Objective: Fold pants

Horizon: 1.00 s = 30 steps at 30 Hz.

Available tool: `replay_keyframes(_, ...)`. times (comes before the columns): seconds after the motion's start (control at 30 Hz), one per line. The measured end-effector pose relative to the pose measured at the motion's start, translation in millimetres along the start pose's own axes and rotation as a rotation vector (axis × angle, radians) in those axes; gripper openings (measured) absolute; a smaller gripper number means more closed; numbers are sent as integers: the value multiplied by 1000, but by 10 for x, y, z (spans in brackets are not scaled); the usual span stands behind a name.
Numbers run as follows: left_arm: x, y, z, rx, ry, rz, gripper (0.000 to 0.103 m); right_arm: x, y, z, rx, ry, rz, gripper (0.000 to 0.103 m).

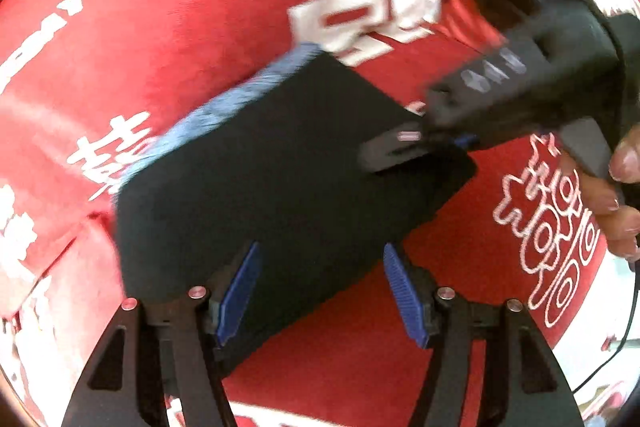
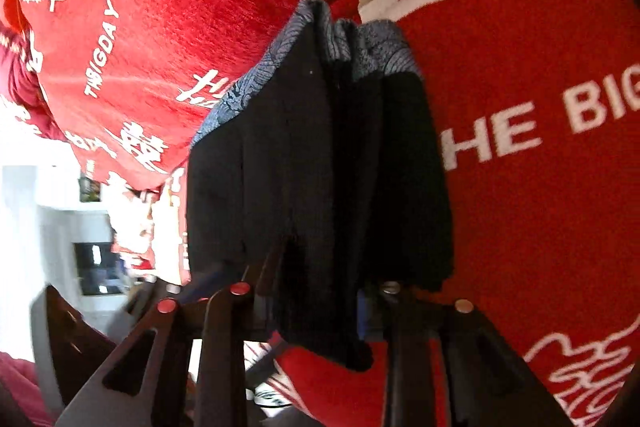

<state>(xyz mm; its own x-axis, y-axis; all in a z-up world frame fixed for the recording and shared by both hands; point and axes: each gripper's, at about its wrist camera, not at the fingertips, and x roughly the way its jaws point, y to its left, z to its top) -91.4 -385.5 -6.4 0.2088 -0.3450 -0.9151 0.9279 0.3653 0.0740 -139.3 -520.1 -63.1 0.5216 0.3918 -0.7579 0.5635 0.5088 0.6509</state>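
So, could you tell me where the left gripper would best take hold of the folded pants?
On the near dark edge of the pants, approached from the left gripper's own side. Its open fingers already straddle that edge, while the right gripper holds the far corner.

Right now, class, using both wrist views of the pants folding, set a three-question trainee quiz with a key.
1. True or false: the left gripper is clamped on the black pants.
2. Which gripper holds the pants? A left B right C neither
3. What colour is the patterned blanket under the pants?

Key: 1 false, its fingers stand apart. 2 B, the right gripper pinches the bunched fabric. 3 red, with white lettering.
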Motion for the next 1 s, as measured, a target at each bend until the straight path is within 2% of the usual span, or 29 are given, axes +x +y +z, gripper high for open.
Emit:
replay_keyframes(0.13, -76, 403, -64, -91, 8, 80, 65, -168, 111, -32, -30, -47, -133, 38)
replay_keyframes(0.23, -11, 761, -120, -172, 58, 140, 65, -289, 127, -56, -13, -76, -242, 38)
replay_keyframes(0.3, 42, 881, -161, -203, 86, 157, 65, -384, 120, -96, 3, -87, -272, 38)
replay_keyframes(0.47, 266, 1045, -293, -260, 180, 110, 65, -562, 162, -193, 30, -119, -289, 38)
replay_keyframes(0.53, 340, 1076, -360, -277, 197, 115, 79, -569, 224, -231, 34, -126, -291, 38)
replay_keyframes(0.57, 359, 1114, -384, -298, 197, 112, 80, -566, 236, -235, 34, -128, -292, 38)
replay_keyframes(0.67, 390, 1192, -407, -344, 207, 68, 80, -554, 378, -264, 8, -147, -300, 38)
replay_keyframes(0.77, 395, 1188, -413, -327, 202, 62, 80, -513, 547, -244, -56, -165, -315, 38)
replay_keyframes(0.87, 399, 1204, -404, -326, 205, 58, 80, -378, 659, -174, -107, -142, -330, 38)
replay_keyframes(1.0, 404, 1255, -410, -353, 219, 33, 80, -165, 650, -80, -115, -90, -338, 38)
